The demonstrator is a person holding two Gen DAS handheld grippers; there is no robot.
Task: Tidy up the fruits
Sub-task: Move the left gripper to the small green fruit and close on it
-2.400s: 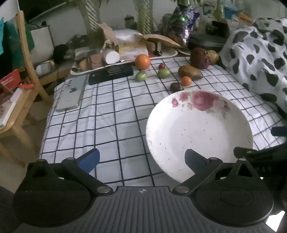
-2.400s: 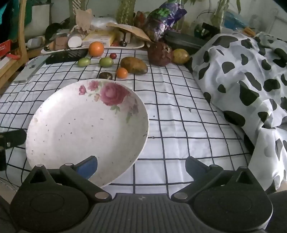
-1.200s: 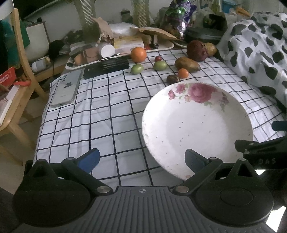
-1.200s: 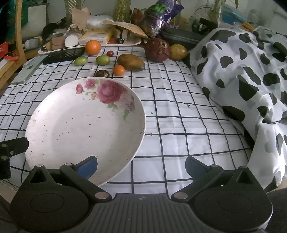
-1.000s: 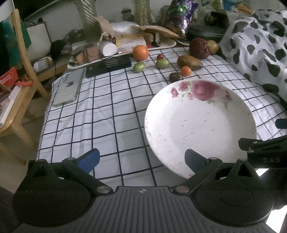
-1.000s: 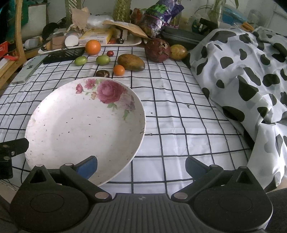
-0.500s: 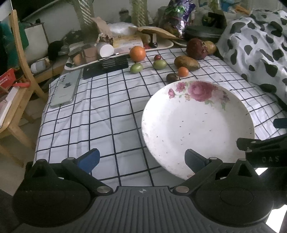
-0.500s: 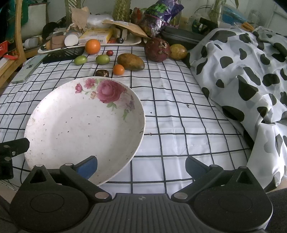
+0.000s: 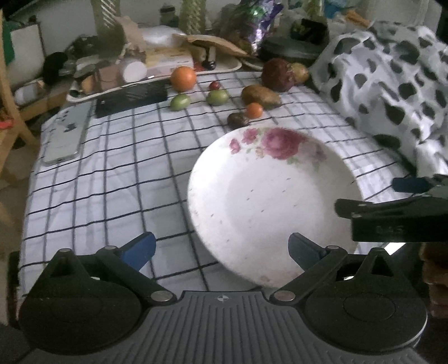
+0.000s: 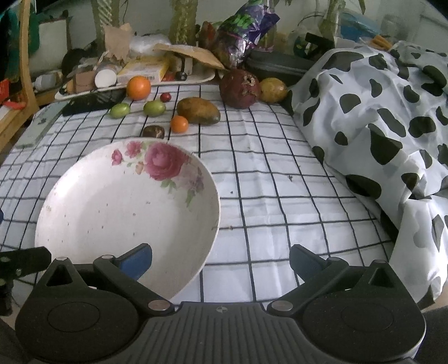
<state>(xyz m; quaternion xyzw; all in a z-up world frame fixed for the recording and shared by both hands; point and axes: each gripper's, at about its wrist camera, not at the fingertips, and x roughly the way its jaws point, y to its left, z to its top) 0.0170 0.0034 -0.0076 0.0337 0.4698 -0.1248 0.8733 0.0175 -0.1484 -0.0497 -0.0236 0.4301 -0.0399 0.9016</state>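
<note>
Nine fruits lie at the far end of the checked cloth [image 10: 266,201], beyond a white plate [image 10: 112,212] printed with pink roses: one big orange [image 10: 138,87], one small orange fruit [image 10: 179,123], two green ones [image 10: 119,110] [image 10: 154,108], one tiny red one [image 10: 165,97], one dark brown one [image 10: 153,131] nearest the plate's far rim, one brown mango-shaped fruit [image 10: 198,110], one large dark red fruit [image 10: 239,88] and, touching it, one yellow fruit [image 10: 273,89]. The plate holds no fruit.

The left gripper [image 9: 221,247] has its two blue-tipped fingers spread wide and holds nothing; the right finger sits over the plate's near edge. The right gripper [image 10: 221,257] is spread just as wide and holds nothing, its left finger over the plate's near rim. In the left view the right gripper's side bears faint letters, too blurred to read.

Behind the fruit, one white tray [image 10: 196,78] carries boxes and a white-capped jar; the yellow box's print is too small to read. One dark phone [image 10: 93,102] lies in front of the tray, one silver phone [image 9: 65,137] at the cloth's left edge. A purple foil bag [image 10: 246,25] shows green lettering that I cannot make out. A cow-spotted blanket [image 10: 378,112] covers the right side
</note>
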